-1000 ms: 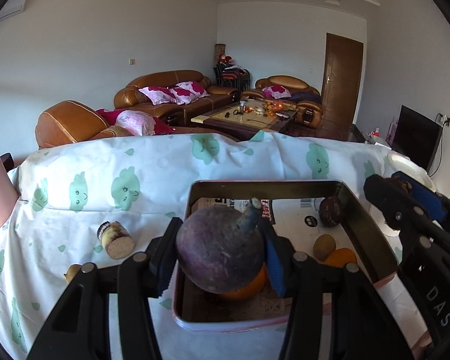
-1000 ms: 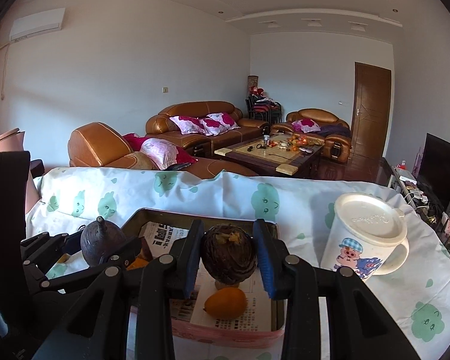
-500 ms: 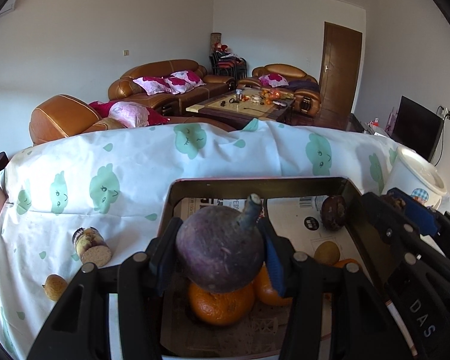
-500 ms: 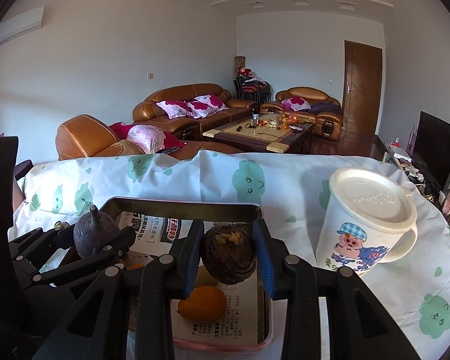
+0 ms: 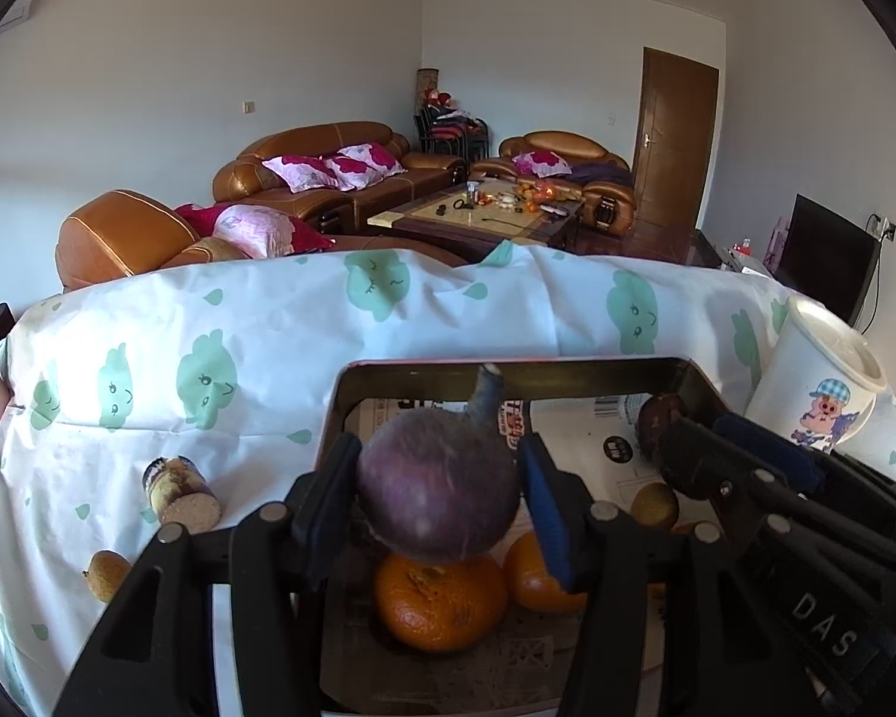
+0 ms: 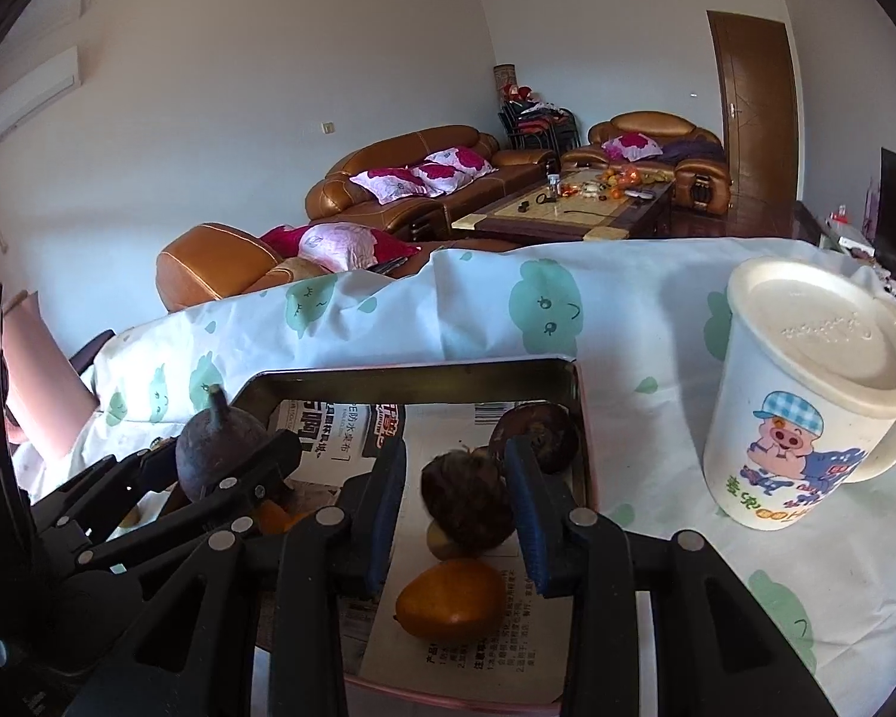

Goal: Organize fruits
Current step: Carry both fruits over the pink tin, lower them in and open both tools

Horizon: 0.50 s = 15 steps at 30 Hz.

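A round purple fruit (image 5: 439, 490) with a stem rests on an orange (image 5: 442, 603) in the metal tray (image 5: 508, 365). My left gripper (image 5: 437, 448) straddles it. Its jaws are opening, and the pads stand just off the fruit's sides. A second orange (image 5: 537, 579) lies beside the first. My right gripper (image 6: 457, 454) is shut on a dark brown fruit (image 6: 466, 502), held low in the tray's right half. Just beyond it lies another dark fruit (image 6: 537, 427), and below it are a small yellowish fruit and an orange-yellow fruit (image 6: 451, 600).
Newspaper lines the tray. A lidded white mug (image 6: 806, 406) with a cartoon pig stands right of the tray. Left of the tray, a small jar (image 5: 179, 493) lies on its side on the cloud-print cloth, with a small yellow fruit (image 5: 106, 575) nearby. Sofas stand beyond the table.
The right gripper has sunk into the tray and rolled, carrying the dark brown fruit. The left jaws have spread slightly around the purple fruit.
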Motion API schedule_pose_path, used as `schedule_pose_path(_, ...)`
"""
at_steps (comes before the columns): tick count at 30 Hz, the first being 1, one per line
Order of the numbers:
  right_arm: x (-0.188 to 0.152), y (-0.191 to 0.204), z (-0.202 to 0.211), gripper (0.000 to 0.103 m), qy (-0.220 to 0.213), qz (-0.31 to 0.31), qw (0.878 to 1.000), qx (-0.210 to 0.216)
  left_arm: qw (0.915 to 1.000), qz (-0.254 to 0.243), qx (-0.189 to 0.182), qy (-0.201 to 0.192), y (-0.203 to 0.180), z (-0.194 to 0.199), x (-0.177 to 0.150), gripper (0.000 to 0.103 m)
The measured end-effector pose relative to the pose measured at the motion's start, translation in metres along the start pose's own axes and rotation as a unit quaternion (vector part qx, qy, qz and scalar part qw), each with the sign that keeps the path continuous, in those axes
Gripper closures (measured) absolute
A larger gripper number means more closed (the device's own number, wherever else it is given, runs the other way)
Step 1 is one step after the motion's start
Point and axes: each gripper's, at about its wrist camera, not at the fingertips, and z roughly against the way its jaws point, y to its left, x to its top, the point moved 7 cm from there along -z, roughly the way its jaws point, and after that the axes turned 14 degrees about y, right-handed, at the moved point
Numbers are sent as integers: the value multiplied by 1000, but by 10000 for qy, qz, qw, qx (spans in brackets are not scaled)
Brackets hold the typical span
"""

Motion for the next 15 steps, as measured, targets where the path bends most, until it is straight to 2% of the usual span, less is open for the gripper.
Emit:
schedule_pose_path(1, 0, -1, 2, 66, -25, -35, 10000, 60, 10000, 28, 12, -34, 1, 2, 0, 40)
schedule_pose_path(3, 2, -2, 6, 65, -94, -104, 9996, 227, 9999, 147, -12, -78, 6, 5, 1, 25)
schedule_pose_path(4, 3, -2, 8, 65, -141, -152, 9991, 359, 9998, 193, -67, -78, 7, 6, 1, 21)
schedule_pose_path(5, 4, -4, 12, 63, -207, -229, 9983, 504, 9997, 208, -114, -104, 8, 8, 1, 11)
schedule_pose_path(6, 5, -5, 15, 51, -267, -297, 9970, 659, 9996, 182, -149, -169, 7, 12, 2, 0)
schedule_pose_path(8, 7, -6, 24, 31, -456, -411, 9946, 841, 9991, 66, -126, -404, 2, 24, 3, 0)
schedule_pose_path(10, 10, -5, 33, 28, -686, -416, 9937, 789, 9982, -157, -75, -571, -6, 35, 4, 0)
schedule_pose_path(12, 10, -3, 37, 28, -807, -347, 9943, 597, 9970, -252, 140, -718, -7, 44, 5, 0)
schedule_pose_path(15, 9, 0, 41, 28, -955, -265, 9944, 356, 9973, -201, 172, -690, 1, 47, 5, 0)
